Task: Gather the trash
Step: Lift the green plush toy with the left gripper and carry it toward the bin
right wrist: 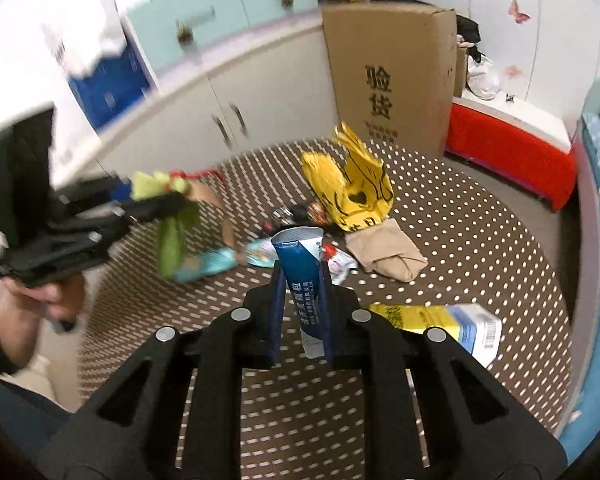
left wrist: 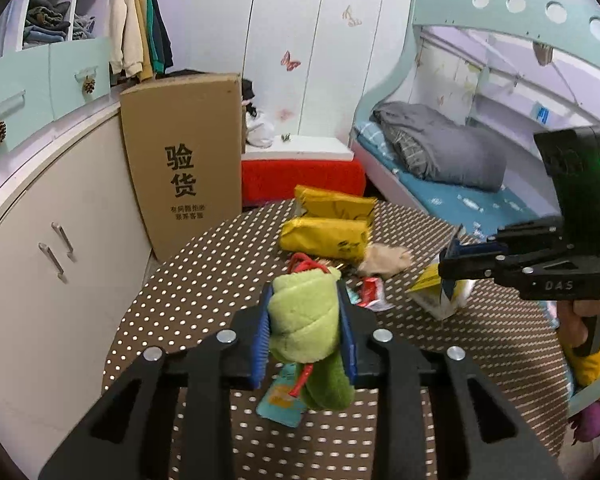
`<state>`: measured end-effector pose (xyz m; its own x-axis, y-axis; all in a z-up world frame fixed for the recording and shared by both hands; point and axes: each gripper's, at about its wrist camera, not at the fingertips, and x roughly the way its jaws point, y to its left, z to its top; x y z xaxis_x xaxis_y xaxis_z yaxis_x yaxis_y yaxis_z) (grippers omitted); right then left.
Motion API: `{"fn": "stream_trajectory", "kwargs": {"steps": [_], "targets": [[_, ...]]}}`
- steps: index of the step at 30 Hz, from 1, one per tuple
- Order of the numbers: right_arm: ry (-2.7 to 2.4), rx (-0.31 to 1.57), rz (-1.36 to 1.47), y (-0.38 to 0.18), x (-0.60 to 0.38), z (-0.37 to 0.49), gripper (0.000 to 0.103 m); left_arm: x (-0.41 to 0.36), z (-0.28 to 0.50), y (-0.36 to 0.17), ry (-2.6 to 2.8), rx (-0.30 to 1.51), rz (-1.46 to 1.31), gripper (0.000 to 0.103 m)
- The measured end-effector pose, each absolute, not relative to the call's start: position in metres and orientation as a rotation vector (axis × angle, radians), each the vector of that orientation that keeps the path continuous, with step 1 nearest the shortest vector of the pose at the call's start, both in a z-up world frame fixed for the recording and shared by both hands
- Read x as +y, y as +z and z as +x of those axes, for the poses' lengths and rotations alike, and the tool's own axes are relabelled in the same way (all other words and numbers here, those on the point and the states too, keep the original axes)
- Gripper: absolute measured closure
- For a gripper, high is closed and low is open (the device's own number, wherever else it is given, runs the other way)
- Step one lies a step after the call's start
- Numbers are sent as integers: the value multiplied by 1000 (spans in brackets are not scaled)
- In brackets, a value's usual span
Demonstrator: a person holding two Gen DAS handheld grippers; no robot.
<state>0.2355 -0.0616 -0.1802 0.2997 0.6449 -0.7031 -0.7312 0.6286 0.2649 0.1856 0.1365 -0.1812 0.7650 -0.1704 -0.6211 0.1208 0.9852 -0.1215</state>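
My left gripper (left wrist: 306,304) is shut on a green plush toy (left wrist: 304,328) with a red cord, held above the dotted brown table (left wrist: 204,280); it shows blurred in the right wrist view (right wrist: 168,216). My right gripper (right wrist: 302,280) is shut on a blue and white tube (right wrist: 302,272), held upright above the table; it shows at the right in the left wrist view (left wrist: 456,268). On the table lie yellow bags (left wrist: 328,232), a tan wrapper (right wrist: 384,252), a teal wrapper (left wrist: 280,398), a red and white wrapper (left wrist: 370,294) and a yellow and white carton (right wrist: 452,326).
A tall cardboard box (left wrist: 184,160) stands beyond the table beside white cabinets (left wrist: 40,248). A red-covered bench (left wrist: 304,176) and a bunk bed (left wrist: 440,152) are behind. A hand holds each gripper.
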Motion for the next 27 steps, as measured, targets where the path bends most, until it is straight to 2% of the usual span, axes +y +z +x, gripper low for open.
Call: {"fn": "stream_trajectory", "kwargs": {"steps": [9, 16, 27], "targets": [[913, 745, 117, -133, -132, 212, 87, 101, 169, -143, -232, 611, -87, 76], [783, 647, 235, -114, -208, 191, 87, 42, 166, -118, -316, 579, -62, 76], [474, 561, 471, -127, -370, 154, 87, -84, 177, -98, -519, 601, -36, 76]]}}
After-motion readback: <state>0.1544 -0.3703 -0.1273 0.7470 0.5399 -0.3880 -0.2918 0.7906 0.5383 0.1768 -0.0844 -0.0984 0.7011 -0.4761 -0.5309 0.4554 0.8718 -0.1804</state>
